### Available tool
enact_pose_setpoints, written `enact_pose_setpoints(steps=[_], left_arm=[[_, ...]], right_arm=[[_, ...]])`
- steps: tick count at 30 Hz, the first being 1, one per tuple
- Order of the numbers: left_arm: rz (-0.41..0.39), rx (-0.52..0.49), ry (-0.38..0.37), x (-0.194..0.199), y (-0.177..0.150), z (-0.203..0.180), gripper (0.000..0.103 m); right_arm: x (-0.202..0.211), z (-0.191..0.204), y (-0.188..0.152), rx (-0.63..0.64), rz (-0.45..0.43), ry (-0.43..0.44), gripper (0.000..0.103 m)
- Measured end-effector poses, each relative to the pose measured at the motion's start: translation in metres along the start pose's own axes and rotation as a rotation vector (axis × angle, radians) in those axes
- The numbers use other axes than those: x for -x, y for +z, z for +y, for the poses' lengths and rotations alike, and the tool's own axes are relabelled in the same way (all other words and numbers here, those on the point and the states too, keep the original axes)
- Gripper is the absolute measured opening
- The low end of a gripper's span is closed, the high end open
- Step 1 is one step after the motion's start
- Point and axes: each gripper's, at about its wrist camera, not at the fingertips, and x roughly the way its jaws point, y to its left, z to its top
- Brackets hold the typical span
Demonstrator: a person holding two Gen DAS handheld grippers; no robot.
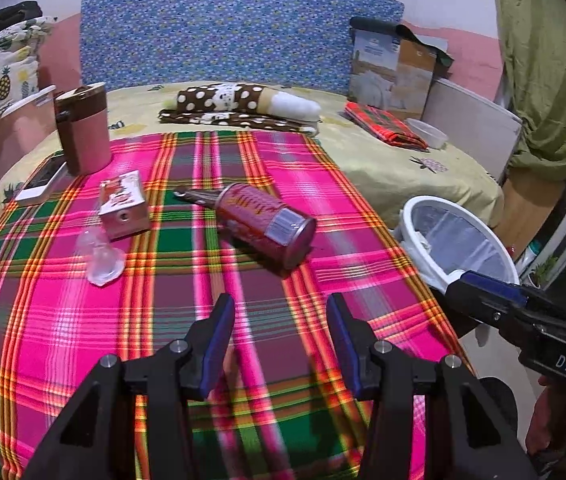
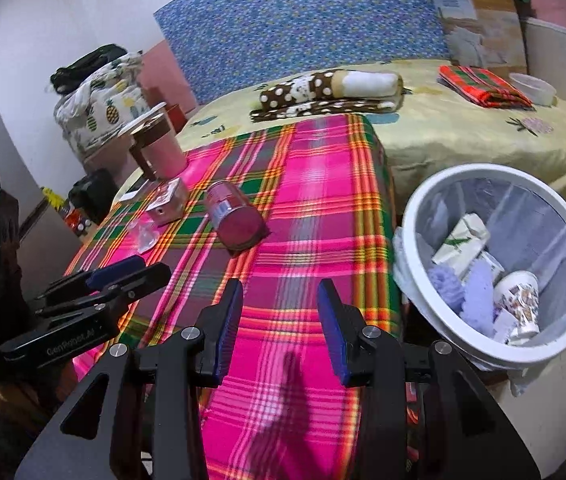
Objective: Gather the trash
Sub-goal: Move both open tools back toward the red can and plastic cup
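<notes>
A red can [image 1: 267, 224] lies on its side on the pink plaid cloth [image 1: 163, 320], also in the right wrist view [image 2: 233, 216]. A small pink carton [image 1: 123, 208] and a clear plastic piece [image 1: 101, 256] lie to its left. A white bin [image 2: 495, 264] with a clear liner stands at the bed's right side and holds a carton, a paper cup and purple scraps. My left gripper [image 1: 281, 312] is open and empty, hovering short of the can. My right gripper [image 2: 279, 296] is open and empty over the cloth, left of the bin.
A pink-and-brown mug [image 1: 83, 128] and a phone [image 1: 41, 184] sit at the cloth's far left. Folded polka-dot fabric [image 1: 239, 106], a folded red plaid cloth [image 1: 383, 124], a white bowl [image 1: 427, 132] and a cardboard box [image 1: 395, 68] lie further back on the bed.
</notes>
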Motion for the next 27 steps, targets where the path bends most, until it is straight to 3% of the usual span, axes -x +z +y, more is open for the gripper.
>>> enact_pose_setpoints(steps=[4,14,27], left_arm=[[-0.004,0.01,0.028,0.001,0.0,0.011,0.049],[-0.009,0.044,0.07,0.002,0.0,0.038,0.049],[-0.018,0.142,0.156,0.001,0.007,0.099,0.05]], right_arm=[[-0.006,0.009,0.002,0.033,0.011,0.017,0.042],[-0.025,0.024,0.009,0.096,0.055,0.054,0.059],[-0.045,0.037,0.025,0.16,0.053,0.048,0.061]])
